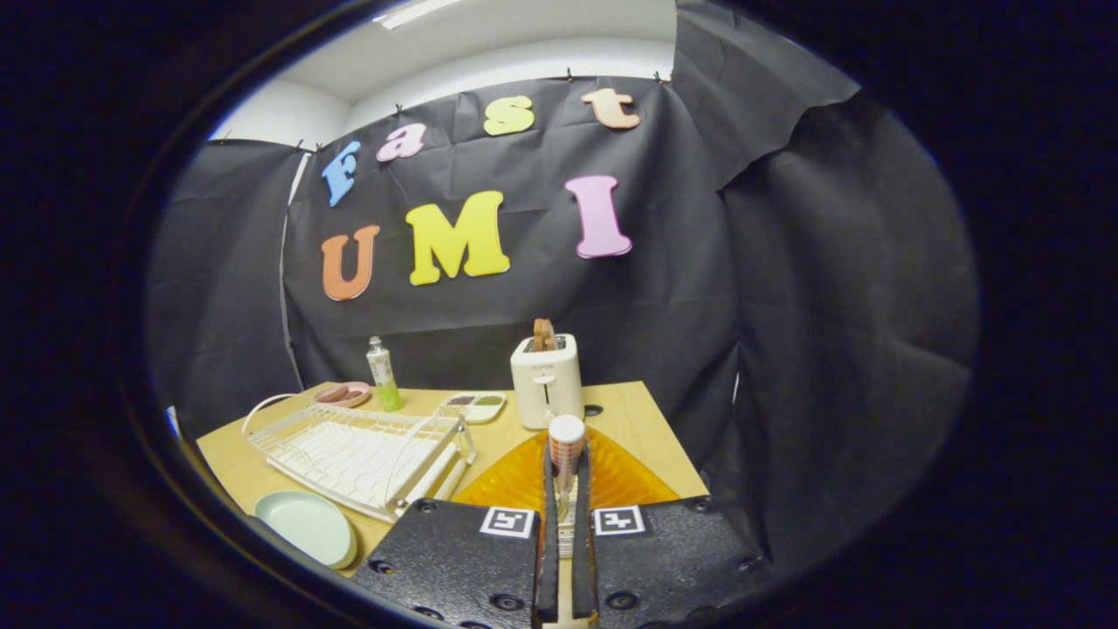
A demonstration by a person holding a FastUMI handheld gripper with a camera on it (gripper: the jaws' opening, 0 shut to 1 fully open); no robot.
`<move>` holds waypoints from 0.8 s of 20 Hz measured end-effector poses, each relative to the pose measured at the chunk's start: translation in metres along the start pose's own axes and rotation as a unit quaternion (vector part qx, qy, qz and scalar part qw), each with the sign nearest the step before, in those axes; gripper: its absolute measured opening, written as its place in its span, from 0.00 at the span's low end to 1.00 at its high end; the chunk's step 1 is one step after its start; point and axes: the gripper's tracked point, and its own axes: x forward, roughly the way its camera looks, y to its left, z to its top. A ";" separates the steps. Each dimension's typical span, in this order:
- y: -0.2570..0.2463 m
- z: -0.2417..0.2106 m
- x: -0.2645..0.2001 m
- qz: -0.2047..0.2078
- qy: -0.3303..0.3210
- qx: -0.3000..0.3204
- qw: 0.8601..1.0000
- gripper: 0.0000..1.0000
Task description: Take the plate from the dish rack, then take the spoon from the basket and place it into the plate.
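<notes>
My gripper (566,456) is shut on the spoon (566,434), which stands upright between the fingertips with its white rounded end on top and an orange-checked stem below. Low in the gap between the fingers a bit of the white mesh basket (566,535) shows. To the left of the fingers, near the table's front edge, the pale green plate (306,526) lies flat on the wooden table (642,419). The white wire dish rack (358,450) sits just behind the plate, with nothing in it.
An orange ribbed mat (515,480) lies under and ahead of the fingers. Beyond it stands a white toaster (548,382) with bread in it. A green bottle (383,376), a pink dish (345,394) and a small divided tray (476,405) sit at the back left.
</notes>
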 end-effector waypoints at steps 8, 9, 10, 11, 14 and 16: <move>0.086 0.055 -0.060 0.062 -0.061 -0.006 0.996 0.11; 0.100 0.054 -0.065 0.077 -0.059 -0.007 0.995 0.11; 0.115 0.054 -0.071 0.090 -0.055 -0.009 0.994 0.11; 0.129 0.050 -0.075 0.101 -0.051 -0.013 0.994 0.11; 0.166 0.045 -0.089 0.128 -0.041 -0.016 0.991 0.11; 0.187 0.040 -0.099 0.143 -0.035 -0.020 0.989 0.11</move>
